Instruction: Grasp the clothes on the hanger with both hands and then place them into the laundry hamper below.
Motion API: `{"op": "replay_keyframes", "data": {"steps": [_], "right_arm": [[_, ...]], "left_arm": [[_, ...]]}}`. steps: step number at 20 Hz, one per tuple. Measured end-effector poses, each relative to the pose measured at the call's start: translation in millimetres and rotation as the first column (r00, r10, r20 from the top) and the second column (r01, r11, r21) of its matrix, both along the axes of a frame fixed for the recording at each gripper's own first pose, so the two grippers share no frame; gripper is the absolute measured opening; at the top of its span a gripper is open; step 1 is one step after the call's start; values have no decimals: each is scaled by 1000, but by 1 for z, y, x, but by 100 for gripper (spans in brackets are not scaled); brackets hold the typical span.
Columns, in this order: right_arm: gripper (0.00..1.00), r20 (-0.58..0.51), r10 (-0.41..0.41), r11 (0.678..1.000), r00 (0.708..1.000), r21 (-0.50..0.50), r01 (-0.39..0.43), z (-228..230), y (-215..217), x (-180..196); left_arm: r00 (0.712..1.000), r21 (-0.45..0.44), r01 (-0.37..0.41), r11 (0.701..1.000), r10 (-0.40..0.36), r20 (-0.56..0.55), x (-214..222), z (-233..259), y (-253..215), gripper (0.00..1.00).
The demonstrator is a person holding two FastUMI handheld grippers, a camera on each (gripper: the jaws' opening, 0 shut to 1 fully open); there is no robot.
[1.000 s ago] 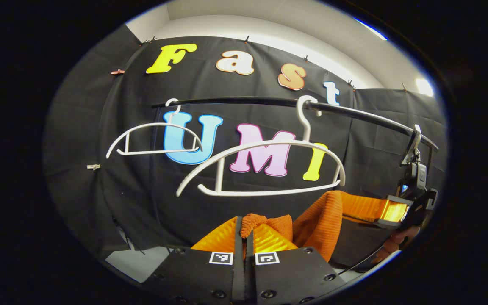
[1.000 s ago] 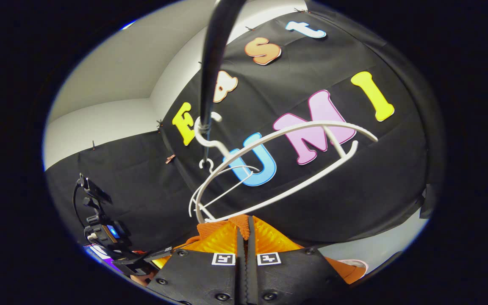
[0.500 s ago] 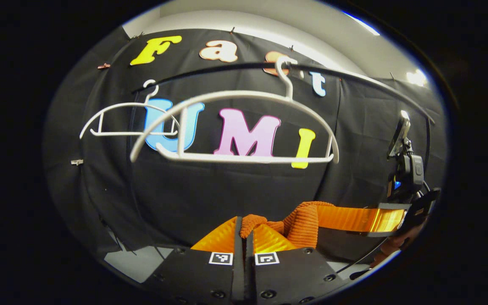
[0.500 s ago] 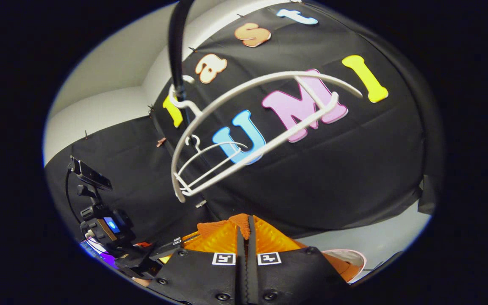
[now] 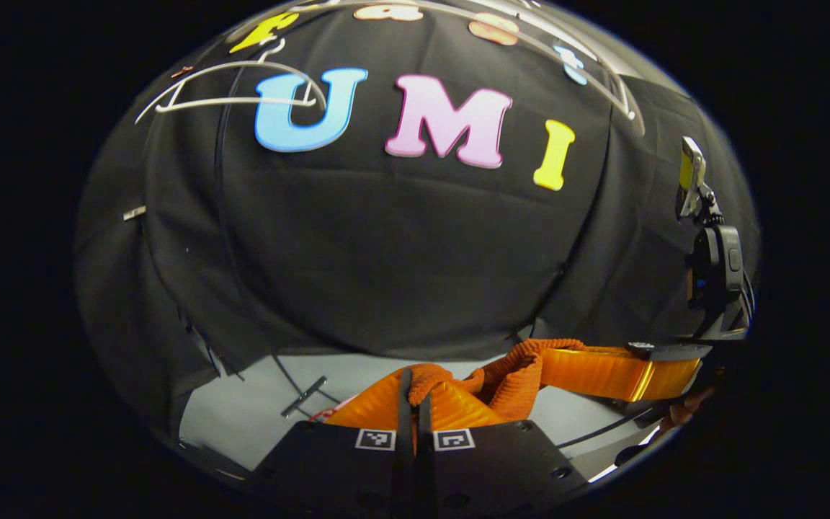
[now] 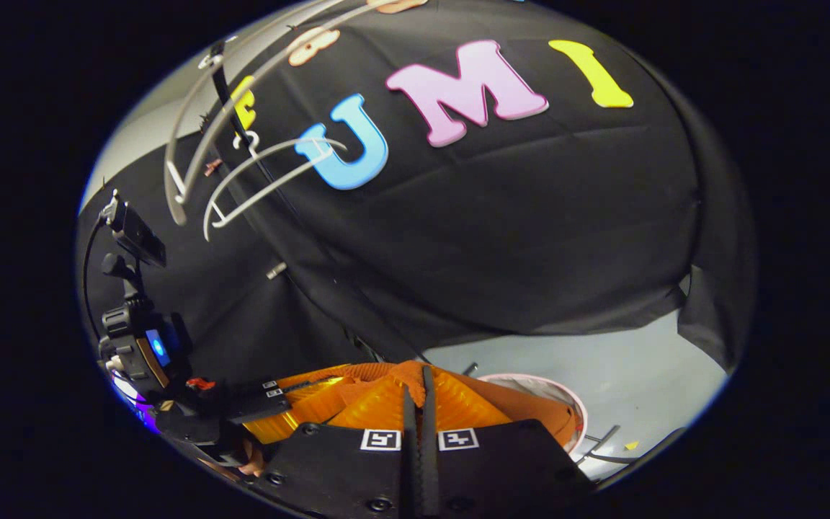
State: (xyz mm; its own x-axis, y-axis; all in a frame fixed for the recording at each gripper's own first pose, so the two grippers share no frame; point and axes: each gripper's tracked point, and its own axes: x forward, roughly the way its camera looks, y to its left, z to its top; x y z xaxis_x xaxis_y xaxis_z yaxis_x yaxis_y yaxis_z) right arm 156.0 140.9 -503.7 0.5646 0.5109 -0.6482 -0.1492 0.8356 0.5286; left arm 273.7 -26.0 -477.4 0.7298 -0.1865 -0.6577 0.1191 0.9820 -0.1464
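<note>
In the left gripper view, the left gripper [image 5: 415,393] is seen closed, its two fingers pressed together on a bunched fold of the orange ribbed garment [image 5: 512,375]. From that fold the cloth is stretched rightward to the right gripper [image 5: 663,360], seen farther off at the right edge, where a hand [image 5: 689,407] is partly visible beneath it. Two white hangers are seen high up: one bare hanger [image 5: 231,90] at the upper left and part of another [image 5: 620,94] at the upper right, both well apart from the garment.

In the right gripper view, the right gripper [image 6: 418,393] is likewise seen clamped shut, with a tuft of the orange garment [image 6: 530,411] pinched between its fingers. The cloth is spread below and to both sides of the fingers. Just behind it on the right, the pale round rim of the laundry hamper [image 6: 566,386] is seen on the grey floor [image 6: 631,375]; the garment is held above and in front of it. The left gripper [image 6: 271,404] is visible at the lower left, and the two bare hangers [image 6: 242,173] are seen at the upper left
</note>
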Motion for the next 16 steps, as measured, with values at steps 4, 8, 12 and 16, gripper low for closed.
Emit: {"op": "replay_keyframes", "data": {"steps": [4, 8, 12, 16], "right_arm": [[5, -130, 35, 975, 991, -211, -62, -81, -25, -21], [5, -254, 35, 948, 966, -298, -113, -139, -42, -53], [7, -339, 29, 943, 940, -304, -139, -164, -47, -81], [75, -395, -21, 916, 919, -377, -141, -191, -64, -87]], "left_arm": [[987, 83, 12, 997, 2, -162, -15, -74, 8, 5], [957, 132, 23, 991, 16, -288, -34, -121, 10, 5], [925, 165, 64, 984, 3, -379, -47, -146, 9, 5], [895, 168, 98, 981, -13, -446, -66, -166, 10, 65]]}}
